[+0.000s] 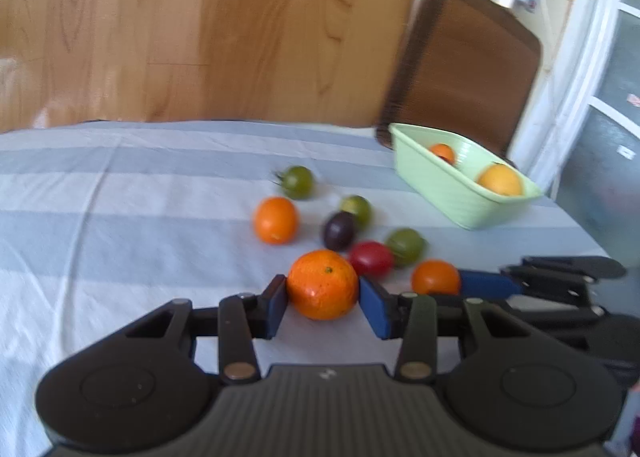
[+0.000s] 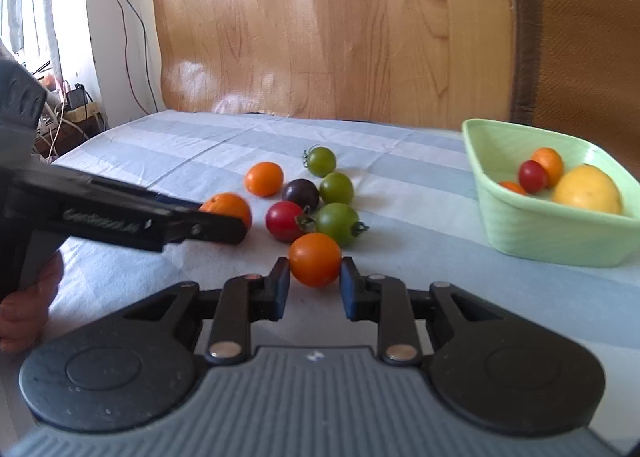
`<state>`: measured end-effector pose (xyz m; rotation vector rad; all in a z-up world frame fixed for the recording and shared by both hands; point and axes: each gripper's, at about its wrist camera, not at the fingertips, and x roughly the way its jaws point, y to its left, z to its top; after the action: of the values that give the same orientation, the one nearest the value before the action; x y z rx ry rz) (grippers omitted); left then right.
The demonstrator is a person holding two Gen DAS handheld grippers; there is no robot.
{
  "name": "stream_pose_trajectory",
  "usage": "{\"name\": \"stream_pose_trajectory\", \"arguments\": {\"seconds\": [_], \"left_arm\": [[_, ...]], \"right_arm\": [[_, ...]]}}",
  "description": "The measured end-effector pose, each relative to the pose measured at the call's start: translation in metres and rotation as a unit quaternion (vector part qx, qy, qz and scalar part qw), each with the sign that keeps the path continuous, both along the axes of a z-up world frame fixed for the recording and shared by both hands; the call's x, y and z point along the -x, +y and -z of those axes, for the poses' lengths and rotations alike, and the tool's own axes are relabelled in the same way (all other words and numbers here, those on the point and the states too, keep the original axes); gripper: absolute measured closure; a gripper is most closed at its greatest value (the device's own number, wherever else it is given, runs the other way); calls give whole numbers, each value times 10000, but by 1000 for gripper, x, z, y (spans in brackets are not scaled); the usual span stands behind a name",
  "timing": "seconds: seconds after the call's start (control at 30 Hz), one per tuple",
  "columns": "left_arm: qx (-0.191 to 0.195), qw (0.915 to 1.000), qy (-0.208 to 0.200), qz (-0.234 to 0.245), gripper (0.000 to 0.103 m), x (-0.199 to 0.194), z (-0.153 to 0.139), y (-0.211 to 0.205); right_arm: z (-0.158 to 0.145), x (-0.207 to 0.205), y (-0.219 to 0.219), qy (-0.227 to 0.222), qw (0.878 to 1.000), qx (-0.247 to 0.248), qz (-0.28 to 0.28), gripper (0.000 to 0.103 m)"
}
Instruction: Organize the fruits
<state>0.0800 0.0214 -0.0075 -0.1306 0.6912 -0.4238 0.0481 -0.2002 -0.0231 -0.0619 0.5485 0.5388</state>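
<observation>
In the left wrist view my left gripper [image 1: 323,291] is shut on an orange mandarin [image 1: 322,284] that rests on the striped cloth, with a blue pad against each side. In the right wrist view my right gripper [image 2: 315,271] is shut on a small orange tomato [image 2: 315,260], which also sits on the cloth. One of the right gripper's blue fingers [image 1: 488,283] shows beside that tomato [image 1: 435,277]. A black left finger [image 2: 216,227] partly hides the mandarin [image 2: 228,206]. The green bowl [image 2: 540,233] at the right holds a yellow fruit [image 2: 588,189] and a few small tomatoes.
Loose on the cloth behind both grippers lie a red tomato [image 2: 285,220], a dark purple one [image 2: 301,193], three green ones [image 2: 338,219] and another orange fruit [image 2: 264,178]. A brown chair back [image 1: 472,65] stands behind the bowl [image 1: 440,185]. A hand [image 2: 28,309] is at the left.
</observation>
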Motion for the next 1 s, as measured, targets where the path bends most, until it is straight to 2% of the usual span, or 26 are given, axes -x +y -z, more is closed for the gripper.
{"name": "stream_pose_trajectory", "arguments": {"seconds": [0.13, 0.2, 0.37, 0.6, 0.73, 0.83, 1.0], "left_arm": [[53, 9987, 52, 501, 64, 26, 2, -25], [-82, 9977, -53, 667, 64, 35, 1, -41], [-27, 9931, -20, 1169, 63, 41, -2, -73], [-319, 9936, -134, 1072, 59, 46, 1, -86], [-349, 9936, -155, 1062, 63, 44, 1, -87], [-209, 9927, -56, 1185, 64, 36, -5, -90], [-36, 9925, -245, 1196, 64, 8, -34, -103]], "right_arm": [[2, 21, -25, -14, 9995, -40, 304, 74], [4, 29, -35, -15, 9989, 40, 465, 74], [6, 39, -48, -116, 9977, 243, 625, 72], [8, 37, -50, -102, 9981, 146, 595, 67], [6, 37, -51, -142, 9988, 70, 471, 73], [-1, 36, -52, -406, 9975, 123, 568, 73], [-27, 16, -67, -975, 9909, -14, 931, 73]]}}
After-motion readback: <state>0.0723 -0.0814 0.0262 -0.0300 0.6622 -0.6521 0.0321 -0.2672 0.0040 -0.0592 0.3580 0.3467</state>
